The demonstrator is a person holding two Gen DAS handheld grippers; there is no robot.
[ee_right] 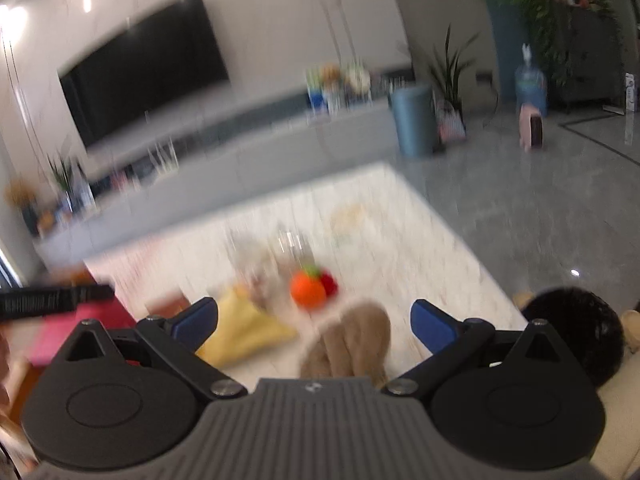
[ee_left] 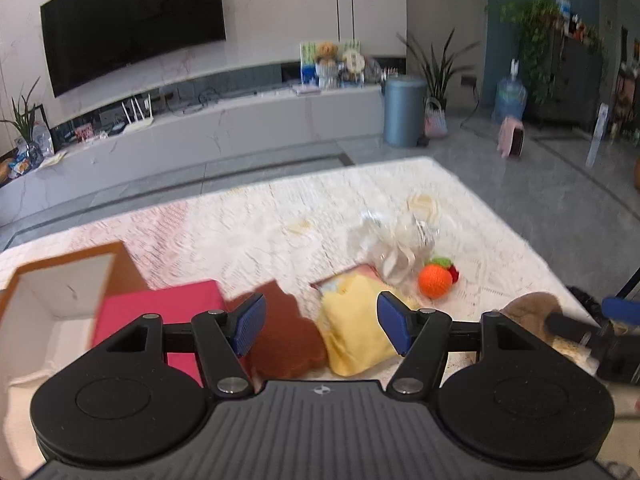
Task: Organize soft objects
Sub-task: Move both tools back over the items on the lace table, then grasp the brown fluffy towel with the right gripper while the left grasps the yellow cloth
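Note:
My left gripper (ee_left: 322, 326) is open above a brown cushion (ee_left: 286, 338) and a yellow cloth (ee_left: 356, 330), touching neither. An orange crocheted ball (ee_left: 435, 281) with a green and red piece lies further right. A pink cloth (ee_left: 160, 310) rests by an open box (ee_left: 60, 300) at the left. My right gripper (ee_right: 316, 326) is open over a beige plush (ee_right: 352, 346), with nothing between its pads. The same yellow cloth (ee_right: 240, 334) and orange ball (ee_right: 307, 290) show ahead of it, blurred. The right gripper (ee_left: 616, 320) also appears at the left view's right edge.
All this lies on a white lace-covered table (ee_left: 280, 224). Crumpled clear plastic (ee_left: 394, 244) sits behind the ball. A black furry thing (ee_right: 576, 332) lies at the table's right edge. Beyond are a TV (ee_left: 132, 20), a low cabinet (ee_left: 224, 128) and a blue bin (ee_left: 404, 112).

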